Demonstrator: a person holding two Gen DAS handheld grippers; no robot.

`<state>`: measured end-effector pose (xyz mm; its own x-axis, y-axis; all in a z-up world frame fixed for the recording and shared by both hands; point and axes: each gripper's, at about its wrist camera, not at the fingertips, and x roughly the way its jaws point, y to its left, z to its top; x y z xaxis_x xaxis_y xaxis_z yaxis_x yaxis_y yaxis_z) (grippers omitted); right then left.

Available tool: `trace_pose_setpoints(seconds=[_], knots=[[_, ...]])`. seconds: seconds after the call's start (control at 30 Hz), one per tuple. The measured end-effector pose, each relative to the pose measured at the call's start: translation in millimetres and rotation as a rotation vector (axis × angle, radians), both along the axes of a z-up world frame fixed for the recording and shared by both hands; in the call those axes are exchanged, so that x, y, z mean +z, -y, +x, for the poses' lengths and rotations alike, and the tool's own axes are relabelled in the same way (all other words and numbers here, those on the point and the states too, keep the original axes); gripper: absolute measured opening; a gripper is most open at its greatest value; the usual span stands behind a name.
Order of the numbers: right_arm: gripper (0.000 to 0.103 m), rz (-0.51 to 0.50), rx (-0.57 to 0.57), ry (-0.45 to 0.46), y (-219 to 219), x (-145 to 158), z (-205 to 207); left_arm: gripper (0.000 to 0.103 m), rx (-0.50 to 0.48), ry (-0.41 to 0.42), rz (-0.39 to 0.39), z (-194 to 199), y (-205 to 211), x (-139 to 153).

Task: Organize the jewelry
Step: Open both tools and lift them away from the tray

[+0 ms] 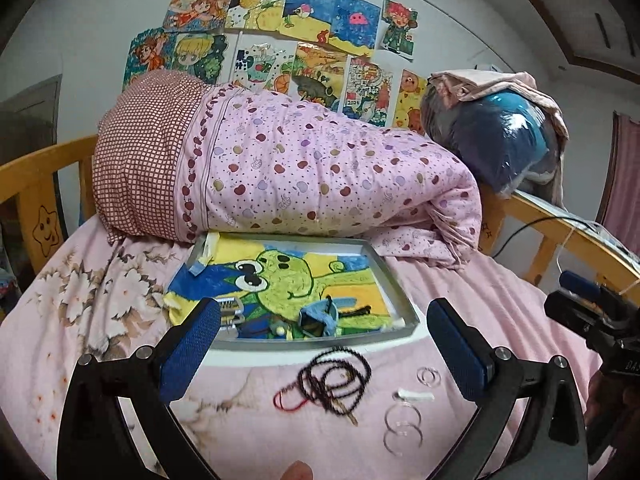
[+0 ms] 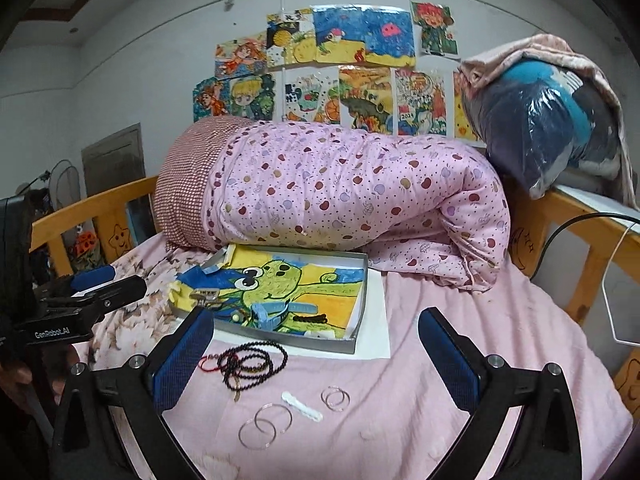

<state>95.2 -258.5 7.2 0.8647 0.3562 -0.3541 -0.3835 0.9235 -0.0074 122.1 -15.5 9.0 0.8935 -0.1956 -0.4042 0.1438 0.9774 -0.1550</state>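
Both your grippers, the left gripper (image 1: 324, 344) and the right gripper (image 2: 316, 344), stand wide open and hold nothing. The dark bead necklace (image 1: 334, 380) lies on the pink bedsheet (image 2: 460, 320) between your left jaws. Clear rings (image 2: 264, 424) and a white clip (image 2: 302, 406) lie just beside it. The gray tray (image 2: 360, 300) sits behind them.

Each claw is a black frame of two angular arms, joined with round silver screw heads, ending in long fingers faced with blue, finely dimpled pads. The left claw (image 1: 322, 338) shows blue pads (image 1: 191, 354); the right claw (image 2: 316, 346) matches. Seen from the side, the left claw's black body carries white "GenRobot.AI" lettering.
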Motion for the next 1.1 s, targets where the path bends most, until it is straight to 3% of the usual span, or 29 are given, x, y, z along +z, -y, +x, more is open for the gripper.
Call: trace_pose_setpoints(seconds=[0.27,0.5,0.83,1.1], knots=[[0.103,-0.01,0.005,-0.004,11,-11,-26,0.101,-0.017,-0.032,0.028,-34,15,-9],[0.103,0.002,-0.037,-0.067,29,-28,-37,0.101,-0.061,-0.084,0.059,-47,29,-23],[0.103,0.009,-0.075,-0.162,39,-57,-33,0.101,-0.15,-0.172,0.125,-50,53,-55],[0.103,-0.004,-0.079,-0.248,41,-78,-17,0.101,-0.161,-0.255,0.115,-38,52,-78]])
